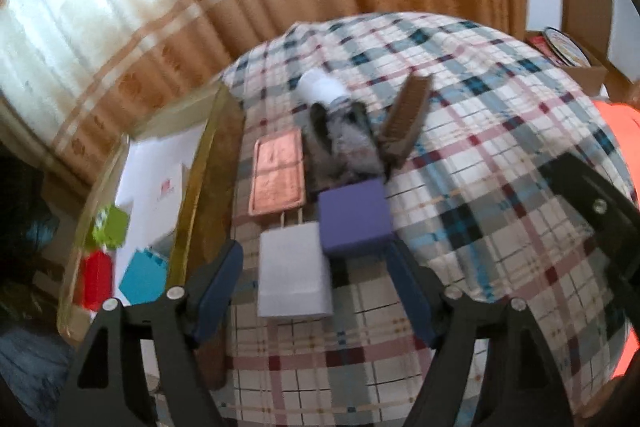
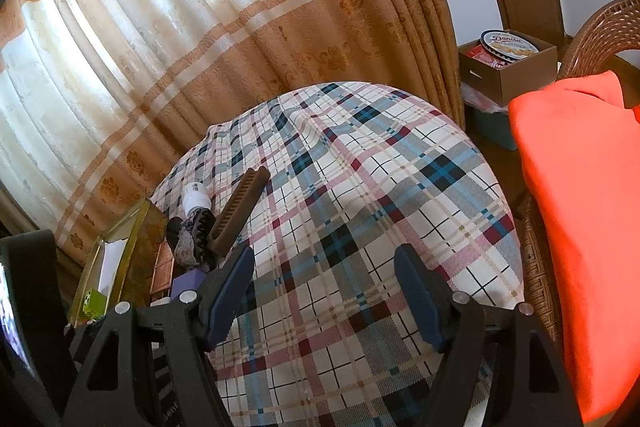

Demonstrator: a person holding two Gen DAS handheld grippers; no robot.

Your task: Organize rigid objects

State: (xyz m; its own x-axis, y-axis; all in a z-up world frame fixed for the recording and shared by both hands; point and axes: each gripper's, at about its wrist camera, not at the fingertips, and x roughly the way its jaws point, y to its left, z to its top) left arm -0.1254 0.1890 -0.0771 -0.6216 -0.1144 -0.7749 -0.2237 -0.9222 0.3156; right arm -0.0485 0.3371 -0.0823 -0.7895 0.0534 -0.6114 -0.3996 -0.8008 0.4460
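Surface: a table under a plaid cloth (image 1: 460, 155) in white, blue, pink and dark red; woven, flat, few folds.
Left gripper (image 1: 316, 287): jaws apart, straddling a white block (image 1: 294, 271); a clear gap shows between the left pad and the block, and the right pad also looks clear of it, so no grip is judged made.
Right gripper (image 2: 324, 295): jaws apart, nothing between them, only bare cloth below.
White block: matte, rectangular, square-edged; it lies directly ahead of and between the left gripper's fingers, its long axis running away from the tool, roughly along the fingers.
Deciding relation: the block's narrow width lies across the jaws, which suits a straight closing. The left hand is plainly the nearer; the right stands well apart over empty cloth.
Purple block (image 1: 354, 219): matte box, just beyond the white block and to its right, close to the right finger; a possible snag on closing.
Copper tray (image 1: 278, 171): flat, rimmed, shiny pinkish metal look, beyond the white block to the left.
Brown brush (image 1: 406, 123): long, ribbed, propped at a tilt, farther back.
Grey fuzzy item (image 1: 348, 143): soft-looking, beside the brush; identity unclear.
White cylinder (image 1: 320, 87): lying farthest back.
Box beside table (image 1: 192, 187): gold-rimmed, to the left, already holding green, red and blue blocks; judged the likely destination.
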